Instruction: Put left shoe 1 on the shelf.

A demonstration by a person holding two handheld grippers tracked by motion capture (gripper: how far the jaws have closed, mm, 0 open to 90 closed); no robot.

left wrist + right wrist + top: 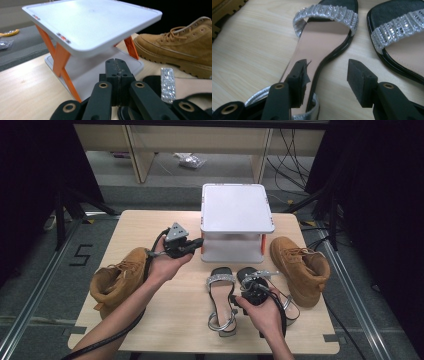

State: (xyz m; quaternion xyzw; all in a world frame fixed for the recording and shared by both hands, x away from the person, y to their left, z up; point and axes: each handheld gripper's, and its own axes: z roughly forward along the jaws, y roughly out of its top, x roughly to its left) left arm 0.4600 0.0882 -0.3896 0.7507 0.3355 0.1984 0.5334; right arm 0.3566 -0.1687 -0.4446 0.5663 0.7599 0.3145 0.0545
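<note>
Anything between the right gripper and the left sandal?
Nothing visible. The right gripper has its jaws open directly over the left sandal, one jaw above its insole, the other over bare table between the two sandals. The right sandal lies beside it, apart.

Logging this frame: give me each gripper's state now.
Left gripper: shut, empty, near the white two-tier stand.
Right gripper: open, holding nothing, jaws astride the edge of the left silver-strap sandal.

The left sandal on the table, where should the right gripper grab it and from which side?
Best guess: grip the left sandal across its narrow waist, just behind the glitter strap, coming down from above. It lies flat, sole down, and the open right gripper already has one jaw over the insole, the other beside the edge.
</note>
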